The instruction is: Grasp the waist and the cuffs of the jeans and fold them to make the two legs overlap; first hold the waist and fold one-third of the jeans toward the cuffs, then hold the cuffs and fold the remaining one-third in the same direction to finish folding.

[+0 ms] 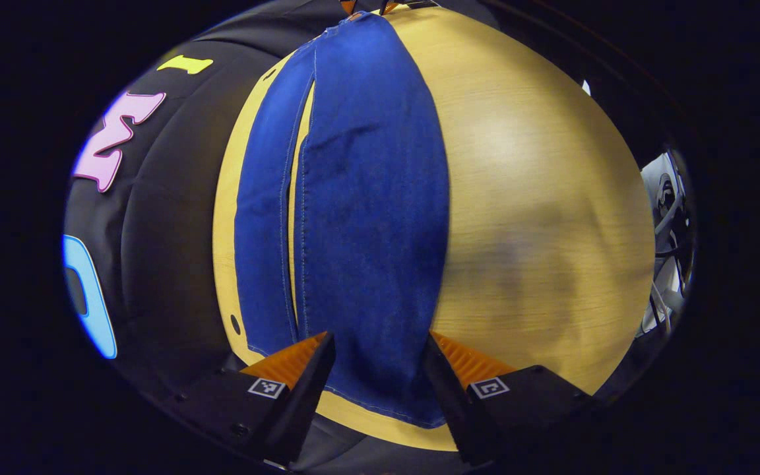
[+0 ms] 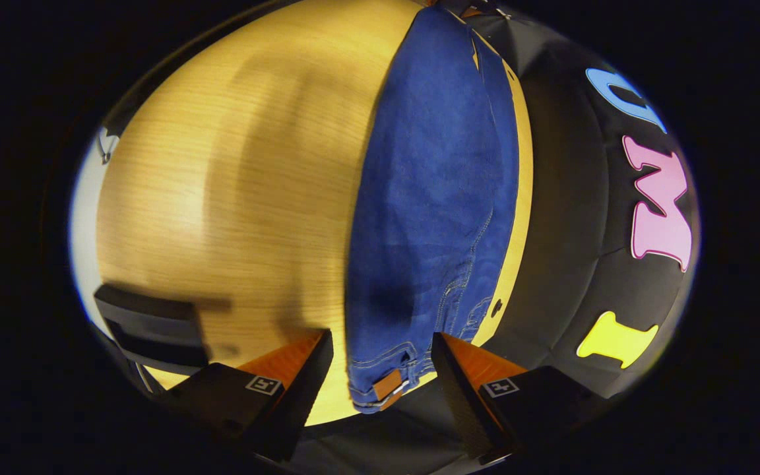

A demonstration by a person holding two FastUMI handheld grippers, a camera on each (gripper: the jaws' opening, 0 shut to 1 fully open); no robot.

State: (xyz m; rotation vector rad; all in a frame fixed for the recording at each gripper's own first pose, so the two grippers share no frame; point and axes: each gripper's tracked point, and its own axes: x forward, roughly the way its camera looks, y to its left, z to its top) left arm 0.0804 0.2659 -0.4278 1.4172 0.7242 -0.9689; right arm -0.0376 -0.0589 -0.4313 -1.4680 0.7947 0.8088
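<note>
So the jeans [image 1: 367, 218] are lying flat and stretched out long on the wooden table [image 1: 538, 198], close to the edge that runs along the black cloth wall [image 1: 169, 224]; in the left gripper view the 2 legs lie side by side with a thin strip of table showing between them, the wider leg on the right, the narrower one nearer the wall; the cuff hem [image 1: 380, 402] sits right between the left tongs [image 1: 380, 343], which are spread wide with nothing held; can't tell if the fingers are touching the denim or just hovering over it.

In the right gripper view it's the other end of the jeans [image 2: 433, 198]; the waistband [image 2: 380, 386] with a tan leather patch [image 2: 388, 384] is at the bottom, near the table's edge, sitting between the right tongs [image 2: 383, 346]; those are wide apart too, gripping nothing; a dark boxy thing [image 2: 152, 326] sits on the table [image 2: 221, 165] off to the left, too blurry to say what it is.
</note>
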